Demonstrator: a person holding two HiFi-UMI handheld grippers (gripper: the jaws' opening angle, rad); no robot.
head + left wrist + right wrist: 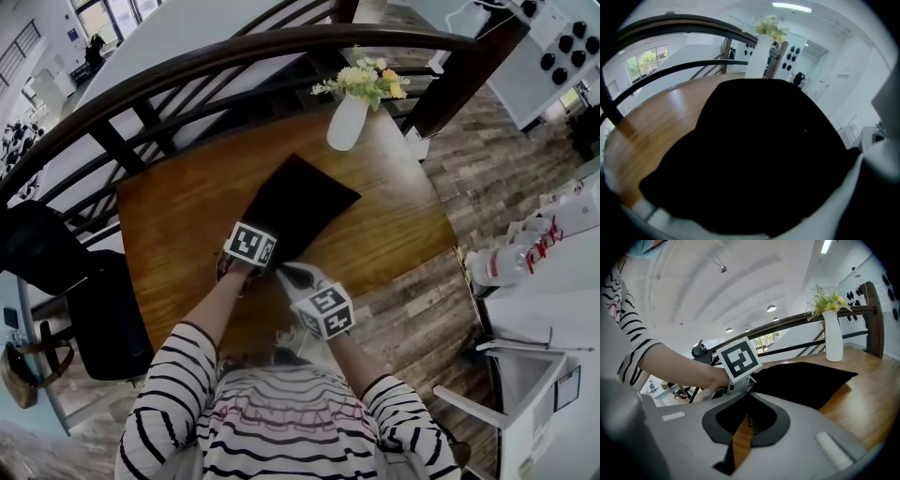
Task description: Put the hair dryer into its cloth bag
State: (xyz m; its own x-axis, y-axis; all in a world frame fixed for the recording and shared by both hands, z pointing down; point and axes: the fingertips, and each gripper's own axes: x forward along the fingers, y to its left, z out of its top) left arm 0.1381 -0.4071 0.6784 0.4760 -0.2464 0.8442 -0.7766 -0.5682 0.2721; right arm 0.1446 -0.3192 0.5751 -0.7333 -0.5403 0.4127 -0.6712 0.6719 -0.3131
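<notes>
Cloth bag (pixel 298 204): flat on counter (pixel 187 216), near corner at both tongs, likely laid so for loading.
Left tongs (pixel 255 248): clamped on bag's near edge, apparently to lift the mouth.
Right tongs (pixel 287 276): closed, empty, just beside that edge.
Hair dryer: seen in no view; whereabouts unknown.

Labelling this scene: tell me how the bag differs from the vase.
The bag is black, the vase white. The bag lies spread out; the vase stands upright. The bag sits mid-table, the vase at the far edge, holding flowers. Both rest on the wooden table.
</notes>
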